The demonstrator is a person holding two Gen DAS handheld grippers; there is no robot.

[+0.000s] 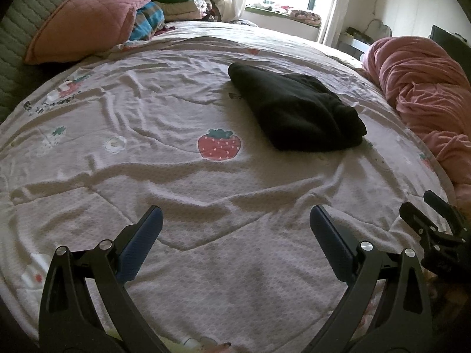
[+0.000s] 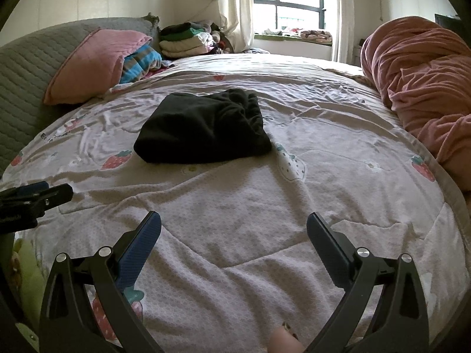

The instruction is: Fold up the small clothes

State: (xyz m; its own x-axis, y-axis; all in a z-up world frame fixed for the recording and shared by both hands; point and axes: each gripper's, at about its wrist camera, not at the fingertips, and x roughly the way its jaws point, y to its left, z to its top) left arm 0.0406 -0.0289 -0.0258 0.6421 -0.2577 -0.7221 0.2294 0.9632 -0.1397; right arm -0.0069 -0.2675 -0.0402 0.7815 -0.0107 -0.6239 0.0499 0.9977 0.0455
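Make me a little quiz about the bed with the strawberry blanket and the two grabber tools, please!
1. True or false: the folded black fabric garment lies on the pale strawberry-print quilt, touching neither gripper.
2. What are the left gripper and right gripper holding? A) the garment B) a pillow C) nothing
3. Fill in: the pink quilted pillow leans against the grey padded ____.

Key: 1 true; 2 C, both sets of jaws stand wide apart; 3 headboard.
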